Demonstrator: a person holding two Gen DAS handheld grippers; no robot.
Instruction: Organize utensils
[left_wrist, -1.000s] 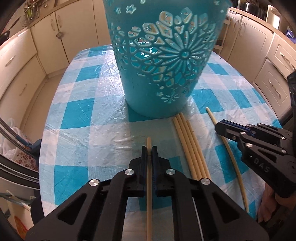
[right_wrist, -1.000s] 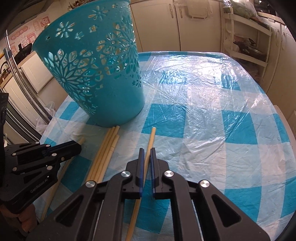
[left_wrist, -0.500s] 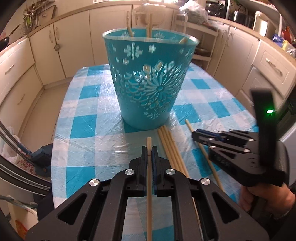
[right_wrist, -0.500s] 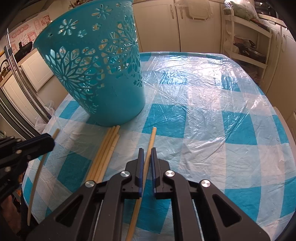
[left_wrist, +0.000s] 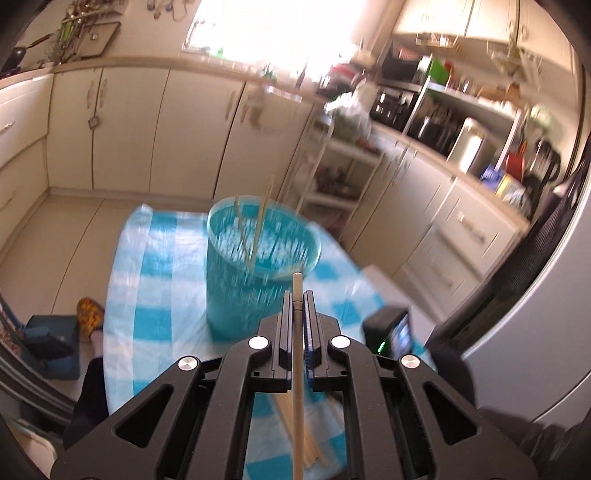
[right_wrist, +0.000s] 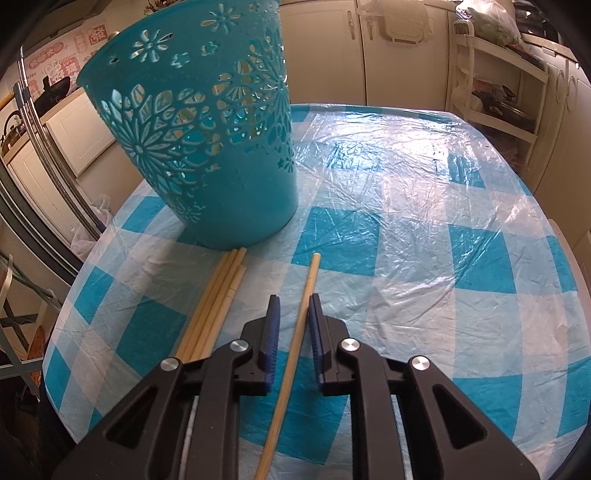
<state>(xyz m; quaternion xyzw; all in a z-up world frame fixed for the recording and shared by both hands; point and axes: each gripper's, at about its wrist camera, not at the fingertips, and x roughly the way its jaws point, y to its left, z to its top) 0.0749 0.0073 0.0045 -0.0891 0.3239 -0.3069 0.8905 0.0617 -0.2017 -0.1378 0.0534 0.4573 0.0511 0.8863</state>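
Left tool (left_wrist: 296, 301) clamped on a wooden stick (left_wrist: 297, 369), long axis running straight forward between the fingers, tip aimed at the near rim of the teal basket (left_wrist: 236, 295) below, two sticks leaning inside it. Right tool (right_wrist: 293, 308) parted, low over the worktop (right_wrist: 424, 221), straddling without touching a single stick (right_wrist: 295, 339) lying flat, far end pointing away, just right of the basket base. Bundle of sticks (right_wrist: 214, 306) flat to its left, roughly parallel, ends touching the basket foot.

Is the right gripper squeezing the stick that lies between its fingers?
No, the right gripper is open: the stick lies on the checked tablecloth with a gap on each side.
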